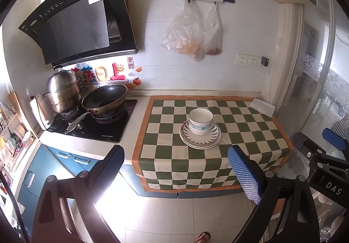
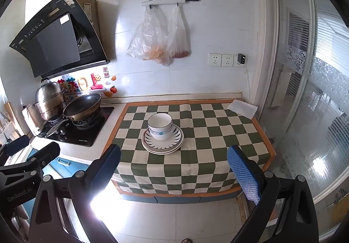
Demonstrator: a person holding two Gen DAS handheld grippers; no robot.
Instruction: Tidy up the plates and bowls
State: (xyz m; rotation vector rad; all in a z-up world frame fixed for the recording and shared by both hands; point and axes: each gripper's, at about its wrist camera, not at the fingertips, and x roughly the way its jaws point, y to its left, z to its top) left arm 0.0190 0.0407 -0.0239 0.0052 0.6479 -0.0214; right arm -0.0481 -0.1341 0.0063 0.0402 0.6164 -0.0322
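White bowls (image 1: 200, 121) (image 2: 160, 126) are nested and stand on a stack of plates (image 1: 212, 137) (image 2: 174, 140) with a dark spiked rim pattern, in the middle of a green-and-cream checked cloth (image 1: 250, 133) (image 2: 218, 133) on the counter. My left gripper (image 1: 176, 168) is open and empty, held back over the floor in front of the counter. My right gripper (image 2: 174, 166) is open and empty too, at about the same distance. The right gripper shows at the right edge of the left wrist view (image 1: 322, 151), the left gripper at the left edge of the right wrist view (image 2: 32, 151).
A gas hob (image 1: 93, 125) (image 2: 74, 131) with a dark wok (image 1: 104, 99) (image 2: 82, 106) and a steel steamer pot (image 1: 62, 92) (image 2: 49, 99) lies left of the cloth. A white folded paper (image 1: 262, 106) (image 2: 242, 108) lies at the cloth's back right corner. Plastic bags (image 1: 192, 33) (image 2: 157, 40) hang on the wall. A glass door (image 2: 316, 112) stands at right.
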